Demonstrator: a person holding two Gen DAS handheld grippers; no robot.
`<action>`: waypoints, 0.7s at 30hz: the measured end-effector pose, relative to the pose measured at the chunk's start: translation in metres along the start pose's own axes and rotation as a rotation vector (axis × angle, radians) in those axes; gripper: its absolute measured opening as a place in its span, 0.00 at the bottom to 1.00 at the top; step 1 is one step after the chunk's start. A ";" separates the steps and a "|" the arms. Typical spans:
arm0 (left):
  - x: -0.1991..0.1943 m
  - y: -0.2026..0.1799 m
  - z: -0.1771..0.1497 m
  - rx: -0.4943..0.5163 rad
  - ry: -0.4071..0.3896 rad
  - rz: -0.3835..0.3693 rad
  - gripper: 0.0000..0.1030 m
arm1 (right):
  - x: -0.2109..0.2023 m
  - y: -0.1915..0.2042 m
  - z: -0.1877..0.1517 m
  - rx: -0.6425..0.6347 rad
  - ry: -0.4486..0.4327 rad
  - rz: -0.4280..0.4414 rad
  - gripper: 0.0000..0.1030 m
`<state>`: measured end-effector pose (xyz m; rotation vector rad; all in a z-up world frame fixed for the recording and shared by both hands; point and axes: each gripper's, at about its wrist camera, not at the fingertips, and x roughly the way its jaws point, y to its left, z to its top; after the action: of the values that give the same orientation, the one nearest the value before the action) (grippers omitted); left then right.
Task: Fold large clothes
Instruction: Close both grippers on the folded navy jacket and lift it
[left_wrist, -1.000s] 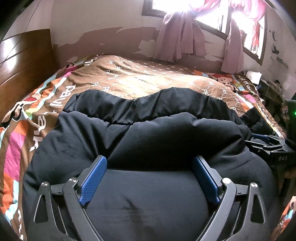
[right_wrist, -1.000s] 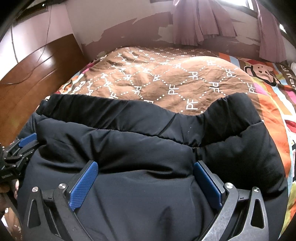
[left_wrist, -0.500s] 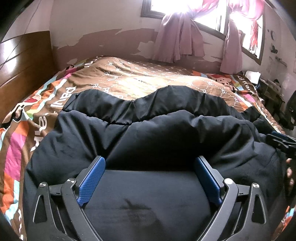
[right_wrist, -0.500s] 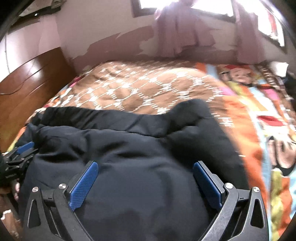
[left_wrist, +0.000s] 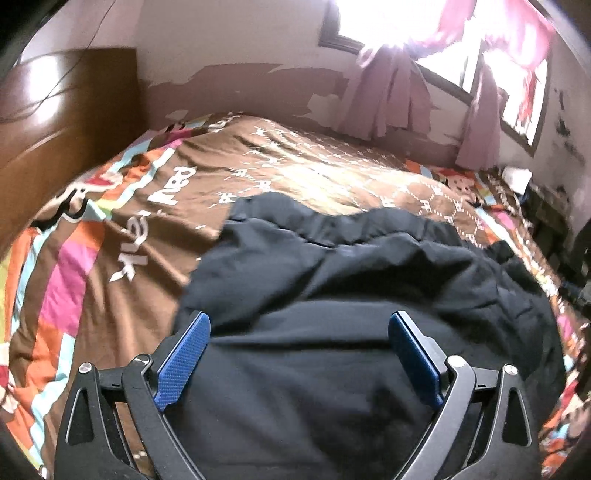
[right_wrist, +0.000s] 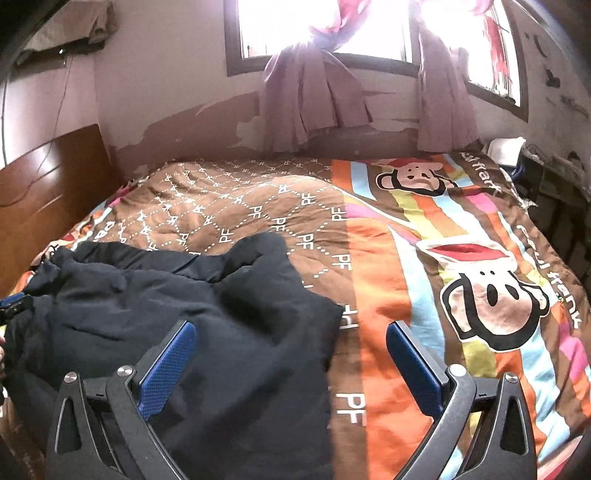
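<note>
A large black padded garment (left_wrist: 369, 302) lies bunched on the near part of the bed; it also shows in the right wrist view (right_wrist: 192, 314). My left gripper (left_wrist: 299, 354) is open and empty, its blue pads spread over the garment's left part. My right gripper (right_wrist: 291, 365) is open and empty above the garment's right edge, with one pad over the cloth and the other over the bedspread. The left gripper's tip (right_wrist: 13, 306) shows at the far left of the right wrist view.
The bed has a brown and striped cartoon-print bedspread (right_wrist: 424, 266). A wooden headboard (left_wrist: 55, 122) stands at the left. A window with pink curtains (right_wrist: 314, 99) is on the far wall. Clutter (left_wrist: 546, 214) lies beside the bed at the right.
Both grippers have pulled back and apart: the left view swung left, the right view swung right. The garment now lies more bunched toward the bed's near-left part.
</note>
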<state>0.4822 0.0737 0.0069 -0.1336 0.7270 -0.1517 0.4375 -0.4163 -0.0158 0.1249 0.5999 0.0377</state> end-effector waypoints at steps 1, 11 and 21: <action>-0.002 0.006 0.002 -0.008 0.009 -0.012 0.92 | 0.002 -0.005 0.000 0.009 0.019 0.022 1.00; -0.008 0.071 -0.019 -0.132 0.114 -0.023 0.92 | 0.055 -0.036 -0.017 0.140 0.246 0.203 1.00; 0.021 0.107 -0.034 -0.297 0.253 -0.255 0.92 | 0.100 -0.050 -0.036 0.271 0.396 0.388 1.00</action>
<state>0.4850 0.1723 -0.0504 -0.4986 0.9813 -0.3073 0.4992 -0.4551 -0.1079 0.5043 0.9686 0.3641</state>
